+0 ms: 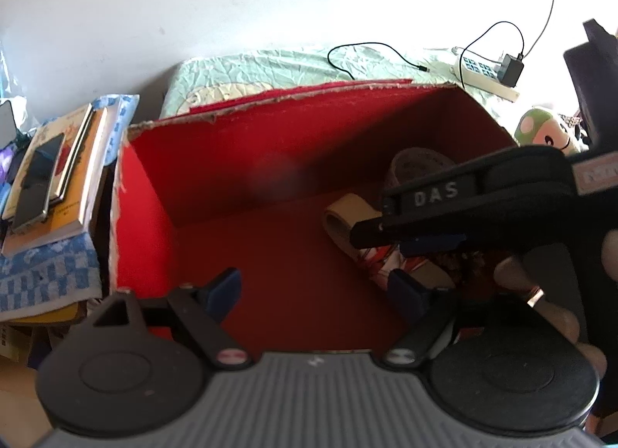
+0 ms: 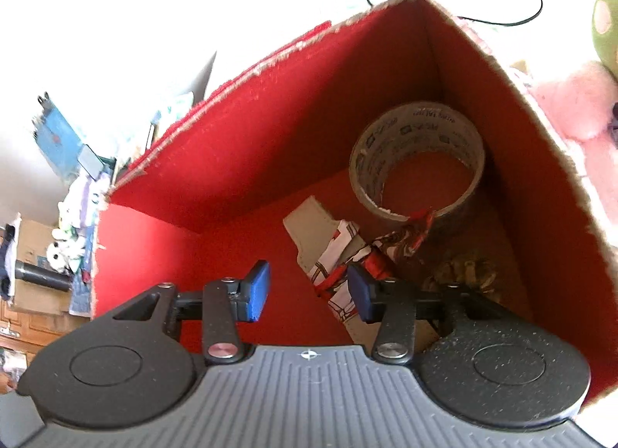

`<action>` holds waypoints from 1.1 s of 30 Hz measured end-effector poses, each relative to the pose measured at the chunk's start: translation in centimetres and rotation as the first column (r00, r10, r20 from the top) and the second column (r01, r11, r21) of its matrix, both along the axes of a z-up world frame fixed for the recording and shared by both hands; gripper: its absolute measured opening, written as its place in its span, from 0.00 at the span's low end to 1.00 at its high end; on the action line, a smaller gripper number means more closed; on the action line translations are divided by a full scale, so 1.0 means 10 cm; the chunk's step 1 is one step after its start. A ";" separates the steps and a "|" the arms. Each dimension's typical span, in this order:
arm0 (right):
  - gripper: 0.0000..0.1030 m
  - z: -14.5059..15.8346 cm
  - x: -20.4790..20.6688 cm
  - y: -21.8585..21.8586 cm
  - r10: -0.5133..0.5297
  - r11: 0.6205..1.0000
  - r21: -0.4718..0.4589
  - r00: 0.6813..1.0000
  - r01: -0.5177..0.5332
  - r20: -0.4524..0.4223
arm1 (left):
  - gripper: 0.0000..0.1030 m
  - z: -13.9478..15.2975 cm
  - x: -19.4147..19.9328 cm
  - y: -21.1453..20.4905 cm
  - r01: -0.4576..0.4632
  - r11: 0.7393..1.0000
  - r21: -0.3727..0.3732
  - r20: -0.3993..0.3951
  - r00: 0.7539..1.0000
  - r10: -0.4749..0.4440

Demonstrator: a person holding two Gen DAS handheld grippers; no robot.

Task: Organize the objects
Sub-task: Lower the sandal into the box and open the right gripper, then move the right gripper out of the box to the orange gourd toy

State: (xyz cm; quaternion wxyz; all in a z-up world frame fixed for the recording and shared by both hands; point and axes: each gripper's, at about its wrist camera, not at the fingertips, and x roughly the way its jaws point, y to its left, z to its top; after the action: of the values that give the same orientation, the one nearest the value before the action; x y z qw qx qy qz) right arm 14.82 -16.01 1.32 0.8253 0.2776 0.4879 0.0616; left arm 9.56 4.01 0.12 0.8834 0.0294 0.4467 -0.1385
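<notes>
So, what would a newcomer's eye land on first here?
The bright red box fills both views. In its far right corner sits a roll of tape, with a red-and-white patterned packet lying beside it. Both tongs, left and right, hang open over the box.

I see white wall [image 1: 193,4] behind, strong daylight washing out right side. Pale green crumpled bedspread [image 1: 270,69] below it. Stack of books [image 1: 65,177] on blue checked towel [image 1: 46,274] at left.
</notes>
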 end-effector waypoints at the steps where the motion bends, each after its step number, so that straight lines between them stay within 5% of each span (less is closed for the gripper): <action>1: 0.46 0.04 -0.01 -0.02 0.004 1.000 0.003 1.000 -0.004 0.014 | 0.82 0.01 0.01 -0.01 -0.009 1.000 0.000 -0.001 1.000 0.009; 16: 0.47 0.32 -0.46 0.11 0.055 0.996 -0.080 0.943 -0.031 0.327 | 0.87 0.38 -0.31 -0.13 -0.089 0.995 0.045 0.091 0.992 0.084; 33: 0.47 0.51 -1.15 -0.32 0.111 0.991 0.018 0.871 -0.136 0.478 | 0.89 0.66 -0.97 -0.46 -0.183 0.979 0.094 0.199 0.966 0.162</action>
State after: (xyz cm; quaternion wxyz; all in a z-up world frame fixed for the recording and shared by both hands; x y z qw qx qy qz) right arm 3.29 -19.18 6.37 0.9067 0.2431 0.2855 0.1929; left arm -0.16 -0.57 6.73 0.9278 0.0529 0.3678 -0.0324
